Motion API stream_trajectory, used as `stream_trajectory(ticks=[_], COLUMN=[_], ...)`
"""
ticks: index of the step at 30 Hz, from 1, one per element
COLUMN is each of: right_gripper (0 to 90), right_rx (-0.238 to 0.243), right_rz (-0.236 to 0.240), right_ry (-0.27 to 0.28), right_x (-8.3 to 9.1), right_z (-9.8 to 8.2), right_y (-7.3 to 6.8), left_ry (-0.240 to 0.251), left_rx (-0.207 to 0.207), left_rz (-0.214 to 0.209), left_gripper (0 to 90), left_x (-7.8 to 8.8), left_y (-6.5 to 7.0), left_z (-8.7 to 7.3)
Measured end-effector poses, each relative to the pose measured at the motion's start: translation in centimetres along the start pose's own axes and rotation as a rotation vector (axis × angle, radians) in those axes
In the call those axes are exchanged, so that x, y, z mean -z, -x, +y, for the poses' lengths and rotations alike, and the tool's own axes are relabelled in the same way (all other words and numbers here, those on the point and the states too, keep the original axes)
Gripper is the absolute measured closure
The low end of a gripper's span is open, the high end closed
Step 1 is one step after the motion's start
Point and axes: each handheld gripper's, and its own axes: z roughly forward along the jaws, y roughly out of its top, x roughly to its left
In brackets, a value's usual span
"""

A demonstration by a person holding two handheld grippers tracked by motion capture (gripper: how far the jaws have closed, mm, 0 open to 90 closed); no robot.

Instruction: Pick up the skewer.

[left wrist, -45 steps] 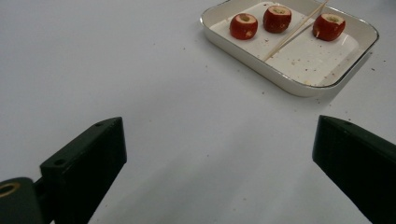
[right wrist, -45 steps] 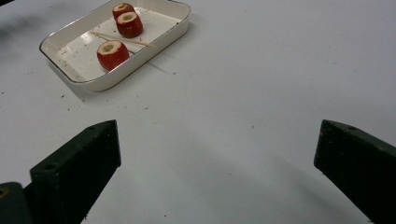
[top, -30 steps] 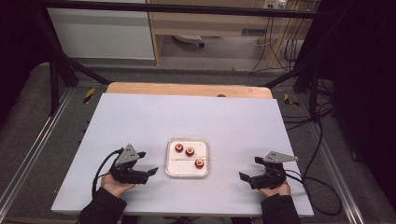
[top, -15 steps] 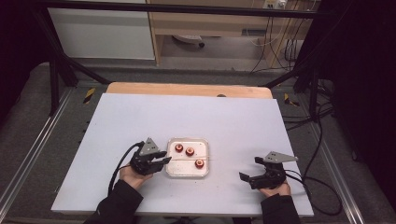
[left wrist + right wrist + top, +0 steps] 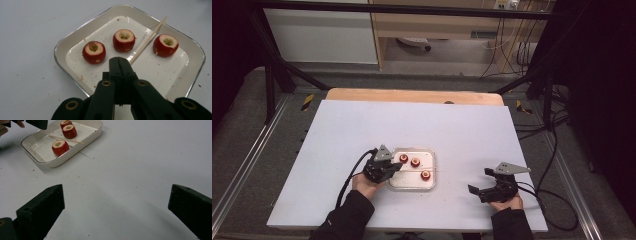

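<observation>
From the high view we see our left gripper over the tray's left rim, mid-tabletop, our right gripper near the front right corner. In the left gripper view its jaws, just closing, are pinched on the skewer's near end among three cored red fruits. In the right gripper view, jaws gape, empty.
</observation>
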Motion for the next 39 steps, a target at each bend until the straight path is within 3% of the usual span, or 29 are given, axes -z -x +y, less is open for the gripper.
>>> stream_trajectory(ticks=[10,18,26,31,36,39], right_gripper=[1.3,1.2,1.3,1.3,1.3,1.2], right_rx=[0.003,0.004,0.004,0.002,0.004,0.005], right_rz=[0.002,0.004,0.005,0.007,0.009,0.009], right_ry=[-0.002,-0.003,-0.004,-0.003,-0.003,-0.002], right_x=[-0.1,-0.1,-0.1,-0.1,-0.1,-0.1], right_z=[0.0,0.0,0.0,0.0,0.0,0.0], right_y=[0.0,0.0,0.0,0.0,0.0,0.0], left_ry=[-0.048,-0.079,-0.077,-0.037,-0.076,-0.096], left_rx=[-0.019,-0.053,-0.103,-0.071,-0.108,-0.110], left_rz=[0.015,-0.016,-0.047,-0.076,-0.088,-0.098], left_gripper=[89.7,89.7,89.6,81.4,75.7,75.8], left_x=[-1.2,-0.9,-0.2,-0.3,-1.3,-1.9], left_y=[-0.3,0.0,0.8,0.8,1.4,1.5], left_z=[-0.3,-0.5,-0.7,-0.1,0.6,0.6])
